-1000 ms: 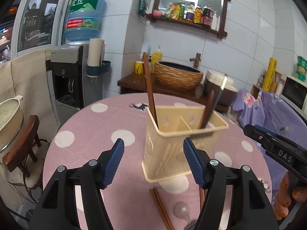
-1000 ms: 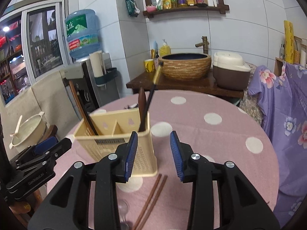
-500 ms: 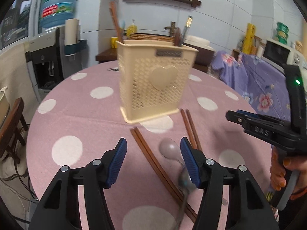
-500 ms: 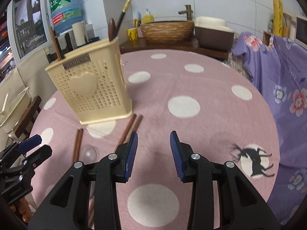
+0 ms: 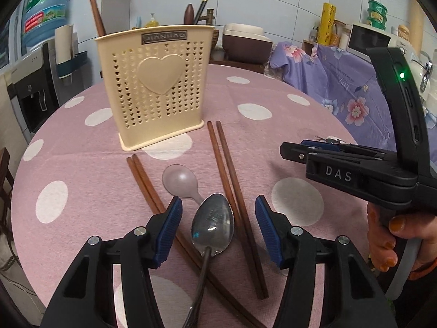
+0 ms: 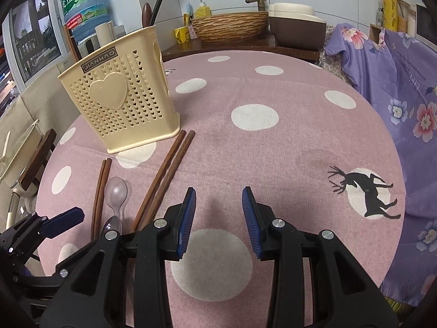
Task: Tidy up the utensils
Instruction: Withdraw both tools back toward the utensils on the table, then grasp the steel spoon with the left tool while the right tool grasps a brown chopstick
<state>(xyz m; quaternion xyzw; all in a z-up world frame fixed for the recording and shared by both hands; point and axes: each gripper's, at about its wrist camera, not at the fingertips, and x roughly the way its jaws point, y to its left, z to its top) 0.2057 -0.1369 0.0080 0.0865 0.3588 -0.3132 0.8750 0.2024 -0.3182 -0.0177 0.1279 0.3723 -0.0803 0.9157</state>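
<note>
A cream utensil holder (image 5: 155, 84) with a heart on its front stands on the pink dotted table (image 5: 82, 164); it also shows in the right wrist view (image 6: 120, 95). It holds a brown chopstick, a dark utensil and a black stick. On the cloth lie a metal spoon (image 5: 213, 224), a clear plastic spoon (image 5: 179, 177) and two pairs of brown chopsticks (image 5: 229, 172) (image 5: 144, 183). My left gripper (image 5: 218, 227) is open, its jaws either side of the metal spoon's bowl. My right gripper (image 6: 218, 216) is open and empty above bare cloth.
The right gripper's body (image 5: 355, 172) is at the right of the left wrist view. A water dispenser (image 5: 41, 41) stands at the far left, a sideboard with a woven basin (image 6: 229, 27) and a rice cooker (image 6: 297, 24) is behind the table, and purple floral cloth (image 6: 396, 82) is to the right.
Both grippers have come down from above the holder to low over the table in front of it. The left gripper now straddles the metal spoon.
</note>
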